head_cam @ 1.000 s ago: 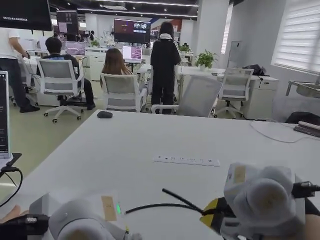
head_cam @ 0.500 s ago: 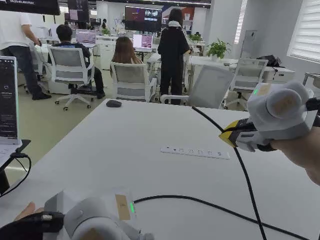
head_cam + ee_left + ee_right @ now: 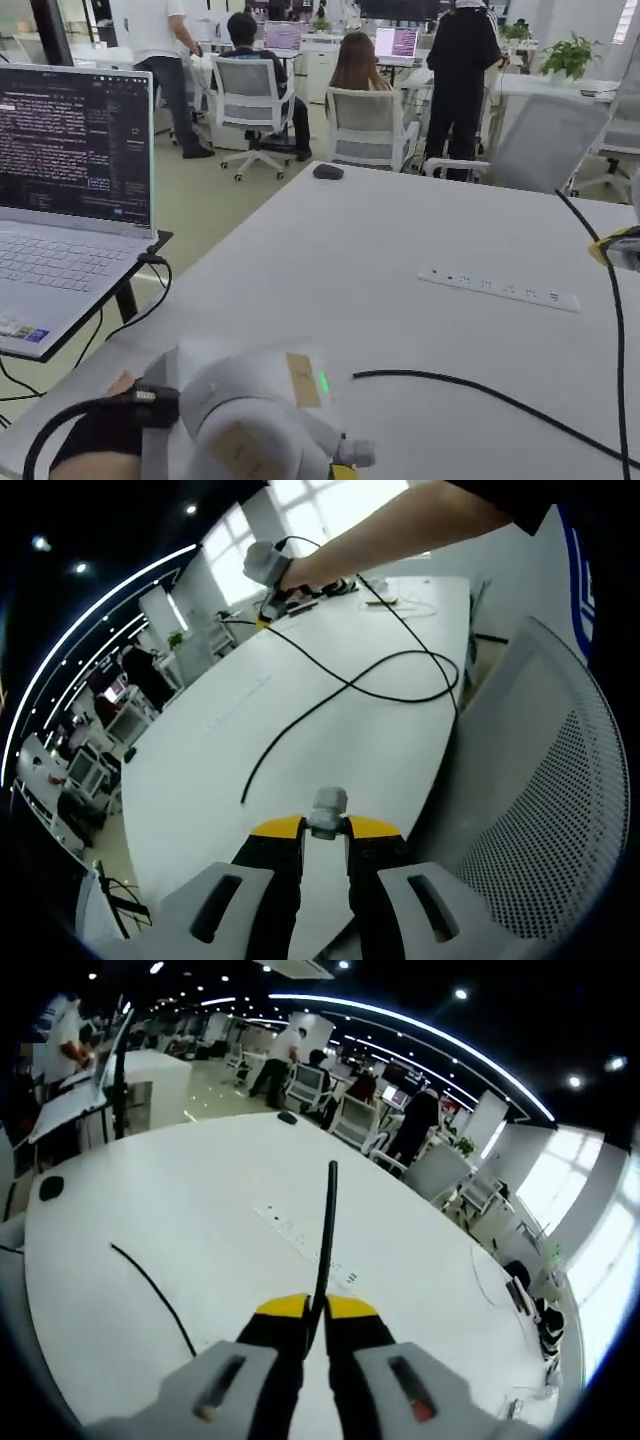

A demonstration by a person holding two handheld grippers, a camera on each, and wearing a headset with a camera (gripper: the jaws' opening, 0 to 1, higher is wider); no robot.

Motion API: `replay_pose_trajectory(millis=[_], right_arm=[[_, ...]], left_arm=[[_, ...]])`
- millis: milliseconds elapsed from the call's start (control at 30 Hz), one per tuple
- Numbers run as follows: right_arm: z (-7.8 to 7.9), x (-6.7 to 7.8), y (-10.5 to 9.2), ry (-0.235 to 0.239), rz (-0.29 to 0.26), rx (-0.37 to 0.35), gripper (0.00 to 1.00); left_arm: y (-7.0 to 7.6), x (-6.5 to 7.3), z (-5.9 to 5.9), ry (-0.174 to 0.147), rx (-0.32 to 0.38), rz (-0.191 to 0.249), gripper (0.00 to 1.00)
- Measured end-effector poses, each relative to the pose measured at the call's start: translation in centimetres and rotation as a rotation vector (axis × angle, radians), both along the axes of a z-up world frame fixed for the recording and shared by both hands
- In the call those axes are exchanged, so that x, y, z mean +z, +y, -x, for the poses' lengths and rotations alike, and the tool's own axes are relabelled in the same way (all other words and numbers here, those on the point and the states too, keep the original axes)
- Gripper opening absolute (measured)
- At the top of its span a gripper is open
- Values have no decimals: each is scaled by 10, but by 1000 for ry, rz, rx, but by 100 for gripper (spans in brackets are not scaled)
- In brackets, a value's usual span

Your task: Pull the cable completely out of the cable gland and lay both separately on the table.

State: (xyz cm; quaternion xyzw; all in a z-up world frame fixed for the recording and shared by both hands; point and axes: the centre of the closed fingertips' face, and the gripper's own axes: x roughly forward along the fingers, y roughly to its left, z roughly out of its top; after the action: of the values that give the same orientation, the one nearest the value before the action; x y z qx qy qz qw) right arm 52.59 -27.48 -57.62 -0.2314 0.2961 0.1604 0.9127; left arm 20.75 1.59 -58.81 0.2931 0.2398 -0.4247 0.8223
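My left gripper [image 3: 324, 830] is shut on the small grey cable gland [image 3: 326, 808], held above the near table edge. In the head view, the left gripper [image 3: 343, 468] sits at the bottom with the gland [image 3: 357, 454] poking out. The black cable [image 3: 345, 685] lies in a loop on the white table [image 3: 330, 270], its free end apart from the gland. My right gripper [image 3: 314, 1310] is shut on the cable [image 3: 324, 1230], which sticks up past its jaws. It is raised at the head view's right edge [image 3: 614, 247], where the cable [image 3: 500, 400] hangs down onto the table.
An open laptop [image 3: 70, 190] stands on a stand left of the table. A white power strip [image 3: 500, 290] lies mid-table and a dark mouse [image 3: 327, 171] at the far edge. A mesh chair back [image 3: 560, 810] is close by. People and office chairs are beyond.
My right gripper has lifted up and away to the right with the cable, drawing it out across the table. The head camera has turned left, bringing the laptop into view.
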Motion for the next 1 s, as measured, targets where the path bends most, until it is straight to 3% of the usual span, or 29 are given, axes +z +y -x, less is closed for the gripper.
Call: replay_pose_trajectory(millis=[100, 167, 233, 300, 567, 667, 700, 767, 867, 933, 1000], right_arm=[[-2, -18, -16, 48, 16, -42, 6], [1, -27, -17, 83, -25, -47, 10], [4, -27, -22, 87, -3, -50, 17], [8, -25, -22, 82, -1, -38, 17], [52, 10, 0, 34, -69, 60, 17], [76, 29, 10, 56, -111, 80, 18], [85, 42, 17, 33, -146, 95, 20], [101, 61, 27, 0, -187, 131, 20], [119, 74, 32, -10, -203, 158, 20], [136, 80, 36, 4, -257, 158, 21], [153, 82, 40, 10, -271, 176, 21]], left_arm=[[3, -6, 2, 13, 8, -8, 17], [3, -7, 3, 22, 15, -5, 17], [3, -7, 2, 24, 19, -3, 17], [2, -6, 0, 23, 18, -3, 17], [-21, 6, -15, 9, -50, 39, 17], [-31, 6, -16, 44, -88, 69, 17], [-34, 7, -19, 40, -100, 70, 17], [-39, 6, -19, 64, -124, 82, 17], [-51, 10, -21, 82, -180, 124, 17], [-56, 10, -22, 98, -213, 134, 17], [-60, 9, -23, 111, -234, 141, 17]])
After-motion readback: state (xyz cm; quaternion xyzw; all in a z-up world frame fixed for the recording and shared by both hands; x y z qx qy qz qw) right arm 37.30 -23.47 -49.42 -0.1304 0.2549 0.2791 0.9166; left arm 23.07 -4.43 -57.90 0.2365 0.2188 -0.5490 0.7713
